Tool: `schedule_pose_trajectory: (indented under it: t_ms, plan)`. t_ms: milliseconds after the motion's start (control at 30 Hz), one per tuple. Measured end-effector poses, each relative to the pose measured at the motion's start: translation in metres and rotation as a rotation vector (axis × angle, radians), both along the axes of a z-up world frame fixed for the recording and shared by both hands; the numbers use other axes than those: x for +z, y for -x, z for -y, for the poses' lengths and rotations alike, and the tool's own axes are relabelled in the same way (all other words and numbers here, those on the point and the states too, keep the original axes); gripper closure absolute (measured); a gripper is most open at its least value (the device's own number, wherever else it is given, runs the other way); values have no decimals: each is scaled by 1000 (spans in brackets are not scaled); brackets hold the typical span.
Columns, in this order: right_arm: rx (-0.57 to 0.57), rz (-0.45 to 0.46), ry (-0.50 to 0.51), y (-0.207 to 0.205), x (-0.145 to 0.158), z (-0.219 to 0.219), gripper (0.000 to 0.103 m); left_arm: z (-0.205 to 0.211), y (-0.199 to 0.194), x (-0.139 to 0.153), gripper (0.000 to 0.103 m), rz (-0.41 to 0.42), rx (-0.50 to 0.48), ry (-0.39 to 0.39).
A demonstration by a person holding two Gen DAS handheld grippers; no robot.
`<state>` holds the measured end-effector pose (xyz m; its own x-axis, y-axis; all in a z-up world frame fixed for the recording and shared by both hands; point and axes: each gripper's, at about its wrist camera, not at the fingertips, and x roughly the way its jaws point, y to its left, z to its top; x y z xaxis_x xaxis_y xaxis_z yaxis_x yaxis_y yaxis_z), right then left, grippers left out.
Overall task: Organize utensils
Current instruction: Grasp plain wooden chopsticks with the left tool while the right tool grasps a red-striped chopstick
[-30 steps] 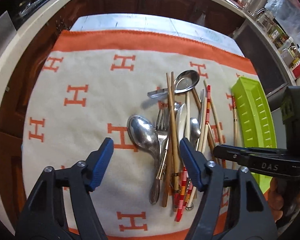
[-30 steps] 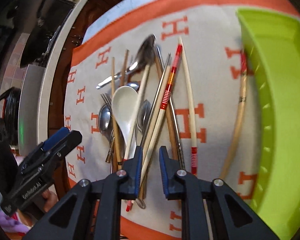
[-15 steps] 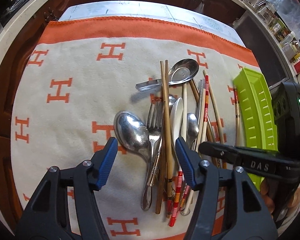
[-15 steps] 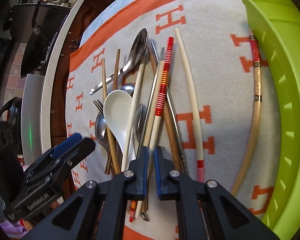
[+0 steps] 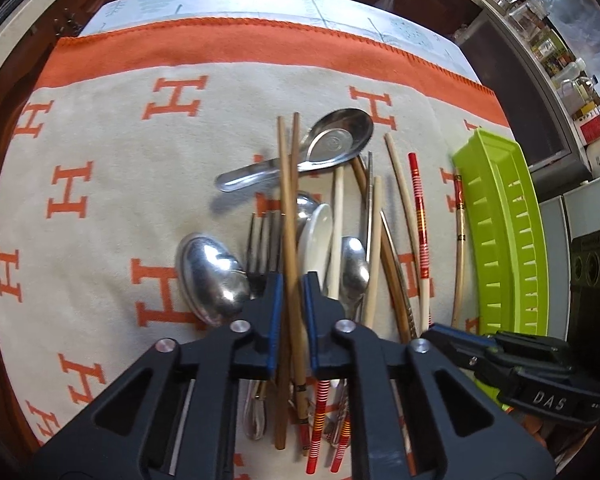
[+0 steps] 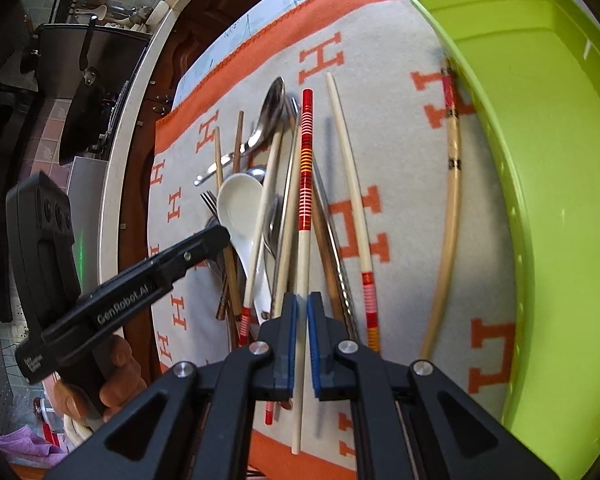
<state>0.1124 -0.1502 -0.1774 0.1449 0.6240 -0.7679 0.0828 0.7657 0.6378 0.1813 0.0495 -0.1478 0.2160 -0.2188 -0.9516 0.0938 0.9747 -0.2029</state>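
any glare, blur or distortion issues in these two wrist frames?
Left wrist view: strong fisheye bowing, green tray curves; bright glare on the large metal spoon; a hard shadow falls beside the steel ladle; pile sharp. Right wrist view: same bowing, tray wall smeared along its near right side; chopsticks crisp, background kitchen dim.

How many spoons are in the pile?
5: wide metal spoon farthest, big metal spoon left, white spoon middle, small metal spoon right of it, half-hidden spoon behind it. More may hide.
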Motion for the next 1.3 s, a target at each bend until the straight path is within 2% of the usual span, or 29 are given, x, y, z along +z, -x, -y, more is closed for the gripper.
schedule_pose_trajectory:
  t_ms: [267,367,600,767,867,1067,1300]
  plan:
    - [5,-7,-24,7,-4,2,98,8,-1,-2,96,-5,-24,-41]
    - [3,-1,-29,9,-2,2,98,7,-2,-7,96,-35,-26,-33]
    - [-2,-3,-41,12,-3,6,98,5,-2,-14,96,-40,-28,-35]
    - [-3,-1,-47,14,-1,6,98,3,-5,-22,95,-61,6,-8]
    - [-8,9,-54,17,2,9,98,0,-3,-18,98,-51,28,-8]
    - [-12,27,-72,23,8,14,98,-1,4,-6,99,-49,24,24]
    - [-6,34,-79,30,10,16,98,-3,6,-14,99,-89,28,-1]
